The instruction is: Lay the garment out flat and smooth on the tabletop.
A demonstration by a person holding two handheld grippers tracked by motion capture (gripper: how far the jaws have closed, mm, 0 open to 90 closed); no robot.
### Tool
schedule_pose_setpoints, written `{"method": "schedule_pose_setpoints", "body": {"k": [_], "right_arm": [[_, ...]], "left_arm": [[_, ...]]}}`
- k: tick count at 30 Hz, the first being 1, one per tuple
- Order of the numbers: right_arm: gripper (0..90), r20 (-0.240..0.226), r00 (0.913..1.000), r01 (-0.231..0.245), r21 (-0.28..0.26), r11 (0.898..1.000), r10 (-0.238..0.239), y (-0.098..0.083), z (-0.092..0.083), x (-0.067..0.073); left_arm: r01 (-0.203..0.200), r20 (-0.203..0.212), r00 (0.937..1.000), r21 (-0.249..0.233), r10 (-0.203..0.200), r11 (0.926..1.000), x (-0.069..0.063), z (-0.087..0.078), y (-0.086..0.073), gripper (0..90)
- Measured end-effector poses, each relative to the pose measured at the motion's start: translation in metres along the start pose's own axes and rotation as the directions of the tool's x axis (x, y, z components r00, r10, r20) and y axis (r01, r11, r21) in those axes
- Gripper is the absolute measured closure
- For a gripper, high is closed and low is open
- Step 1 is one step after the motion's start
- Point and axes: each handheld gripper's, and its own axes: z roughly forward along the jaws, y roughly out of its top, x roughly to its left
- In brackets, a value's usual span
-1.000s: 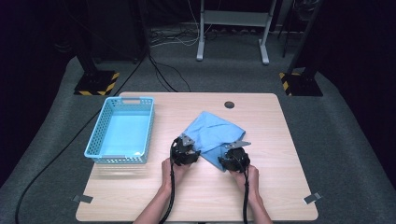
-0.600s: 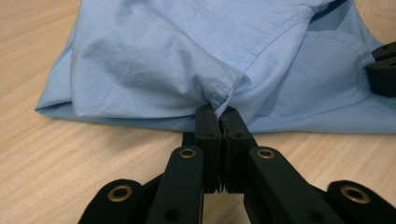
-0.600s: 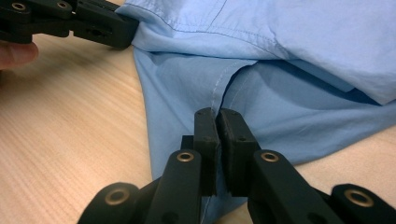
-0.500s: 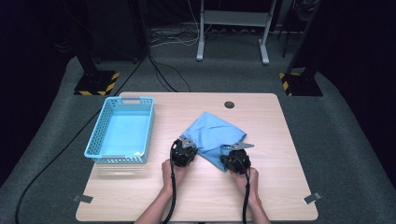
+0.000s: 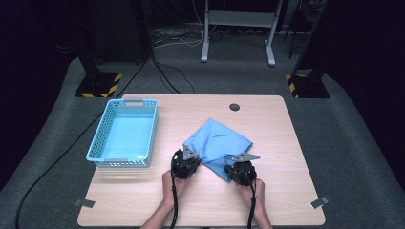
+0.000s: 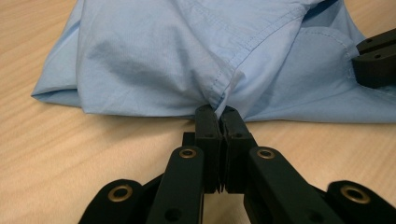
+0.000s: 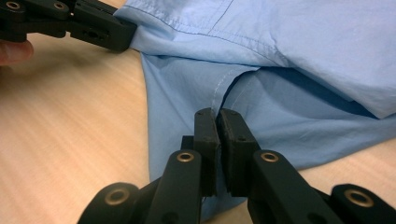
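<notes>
Table (image 5: 286, 143) evenly lit, surroundings dark; soft shadows, slight blur.

Dark lab: hazard-striped stands (image 5: 98, 85), cables (image 5: 167, 71)

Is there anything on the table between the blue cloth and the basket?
Nothing visible. Bare tabletop separates the blue cloth from the basket. Both hand-held grippers, left and right, pinch its near edge.

Right gripper (image 7: 218, 116): jaws clamped on a hem of the light-blue cloth (image 7: 299, 51). Left gripper (image 7: 126, 39) grips its far corner.
</notes>
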Motion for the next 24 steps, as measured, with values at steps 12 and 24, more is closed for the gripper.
{"method": "schedule_pose_setpoints", "body": {"k": [12, 24], "right_arm": [[85.8, -0.030, 0.9989, 0.035, -0.006, 0.999, -0.035, -0.023, -0.019, 0.027], [85.8, -0.054, 0.9974, 0.046, -0.015, 0.999, -0.047, -0.043, -0.036, 0.047]], "left_arm": [[-0.023, -0.004, 0.9997, 0.002, 0.023, 0.9997, -0.020, -0.026, -0.023, 87.3], [-0.045, 0.002, 0.9990, 0.002, 0.045, 0.9990, -0.034, -0.047, -0.041, 87.2]]}}
